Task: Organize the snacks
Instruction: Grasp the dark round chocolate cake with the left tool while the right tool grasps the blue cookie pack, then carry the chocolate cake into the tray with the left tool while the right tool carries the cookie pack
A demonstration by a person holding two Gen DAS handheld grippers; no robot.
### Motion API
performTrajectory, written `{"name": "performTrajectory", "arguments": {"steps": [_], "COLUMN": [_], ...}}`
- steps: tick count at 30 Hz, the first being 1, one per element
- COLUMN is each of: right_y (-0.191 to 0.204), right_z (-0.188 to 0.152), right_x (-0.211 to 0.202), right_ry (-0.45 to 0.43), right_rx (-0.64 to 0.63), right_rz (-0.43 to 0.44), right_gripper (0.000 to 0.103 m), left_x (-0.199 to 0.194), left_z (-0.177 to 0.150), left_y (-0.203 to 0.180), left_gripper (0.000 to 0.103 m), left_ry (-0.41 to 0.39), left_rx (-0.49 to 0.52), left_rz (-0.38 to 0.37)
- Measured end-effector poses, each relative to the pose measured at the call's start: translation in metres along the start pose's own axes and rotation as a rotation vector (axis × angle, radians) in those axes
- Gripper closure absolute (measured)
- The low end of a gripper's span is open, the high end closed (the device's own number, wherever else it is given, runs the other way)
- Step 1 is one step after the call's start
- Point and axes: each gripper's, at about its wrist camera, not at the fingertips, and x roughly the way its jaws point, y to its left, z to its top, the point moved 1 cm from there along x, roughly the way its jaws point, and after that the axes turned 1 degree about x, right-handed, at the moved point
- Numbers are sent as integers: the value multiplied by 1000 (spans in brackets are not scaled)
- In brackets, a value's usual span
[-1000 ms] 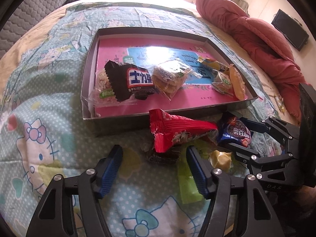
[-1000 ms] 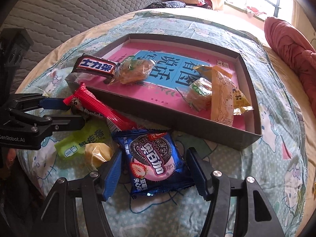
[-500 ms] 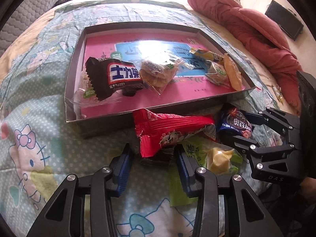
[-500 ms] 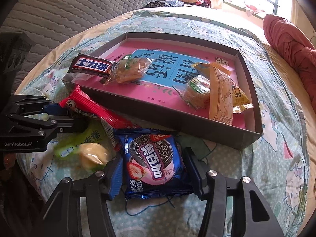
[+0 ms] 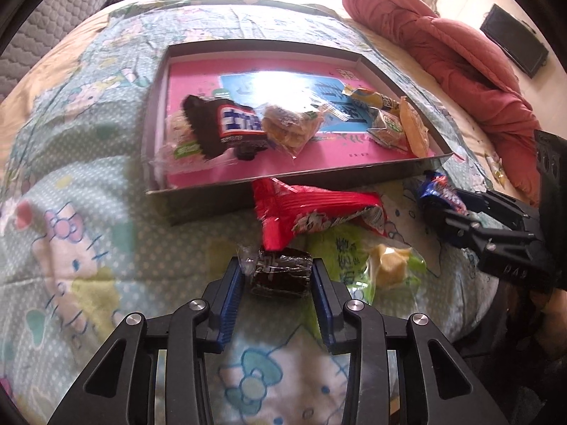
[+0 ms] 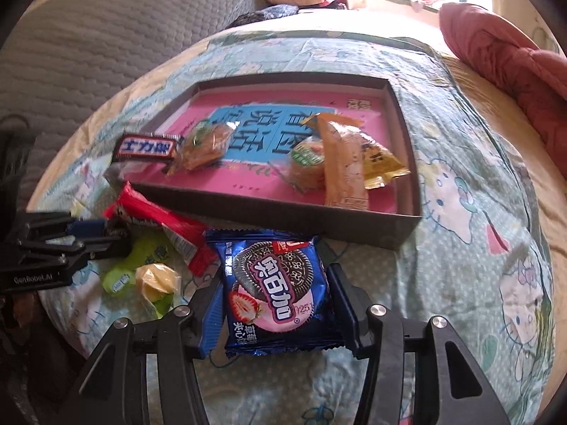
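- Nearest, the left gripper (image 5: 277, 276) is closing its jaws on a dark wrapped snack (image 5: 280, 272); the right gripper (image 6: 274, 290) is closing on a blue cookie packet (image 6: 276, 283).
- Both snacks lie on the cartoon-print bedspread (image 6: 478, 212), just before the grey tray (image 6: 283, 219).
- Beyond the tray: a red quilt (image 5: 460, 53) and a grey headboard (image 6: 106, 35).

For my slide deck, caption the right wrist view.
Right tool closing on a blue cookie packet before the snack-filled grey box.
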Motion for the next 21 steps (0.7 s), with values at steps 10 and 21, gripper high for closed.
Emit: {"name": "performTrajectory", "arguments": {"steps": [10,21], "right_y": [-1,1], "right_z": [7,22], "right_x": [-19,-38], "right_ry": [-74,-178], "right_rx": [17,22], "right_rz": [21,67], "right_gripper": [49,49], "left_x": [-37,-57], "left_z": [1,19], "left_y": [-12,-29], "left_gripper": [64,64], "left_ry": [-90,-182], "left_rx": [33,42], "left_rz": [5,15]}}
